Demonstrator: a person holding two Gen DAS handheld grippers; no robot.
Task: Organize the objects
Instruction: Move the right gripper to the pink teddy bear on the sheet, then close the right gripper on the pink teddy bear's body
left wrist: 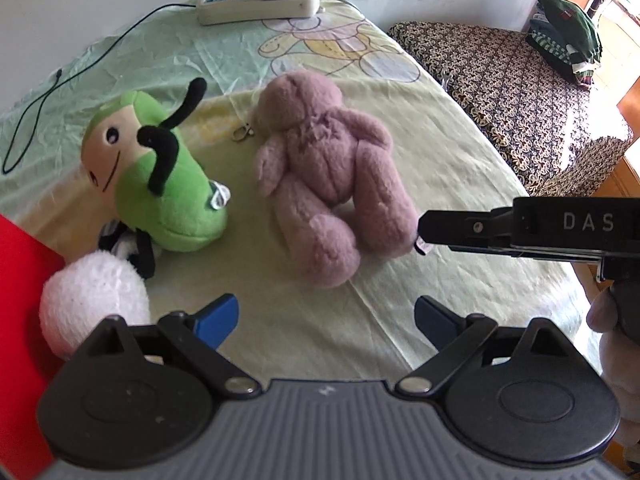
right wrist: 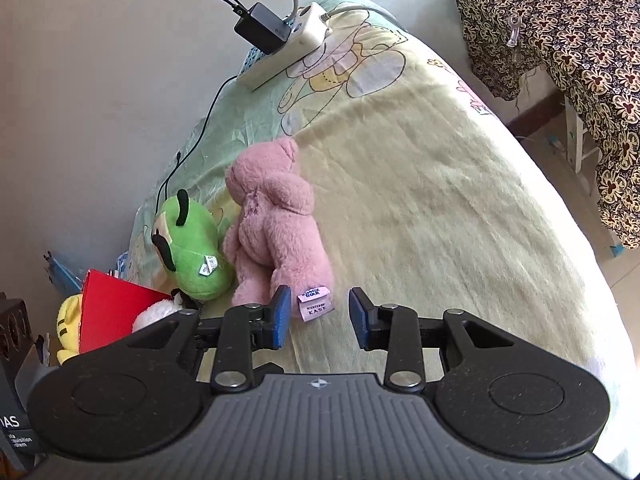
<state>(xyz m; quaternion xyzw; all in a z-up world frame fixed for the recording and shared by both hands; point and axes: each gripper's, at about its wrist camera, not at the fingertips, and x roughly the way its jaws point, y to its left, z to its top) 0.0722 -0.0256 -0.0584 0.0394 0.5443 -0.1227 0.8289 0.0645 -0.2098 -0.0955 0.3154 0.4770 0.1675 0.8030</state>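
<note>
A pink plush bear (left wrist: 324,176) (right wrist: 276,224) lies face down on the pale green sheet (left wrist: 400,152). Left of it rests a green plush bug (left wrist: 160,168) (right wrist: 192,252) with black antennae. A white plush (left wrist: 92,300) sits partly inside a red box (left wrist: 20,300) (right wrist: 108,308), beside a yellow plush (right wrist: 68,320). My left gripper (left wrist: 326,320) is open, hovering short of the bear's legs with nothing between its fingers. My right gripper (right wrist: 318,316) is open by the bear's foot, its label (right wrist: 316,303) lying between the blue pads. From the right in the left wrist view, one black finger (left wrist: 436,228) of the right gripper reaches to the bear's leg.
A white power strip (left wrist: 260,0) (right wrist: 284,52) with a black adapter lies at the far end by the wall, a thin black cable (left wrist: 60,92) trailing left. A small metal clasp (left wrist: 242,133) lies near the bear's head. A patterned covered bench (left wrist: 508,92) stands right.
</note>
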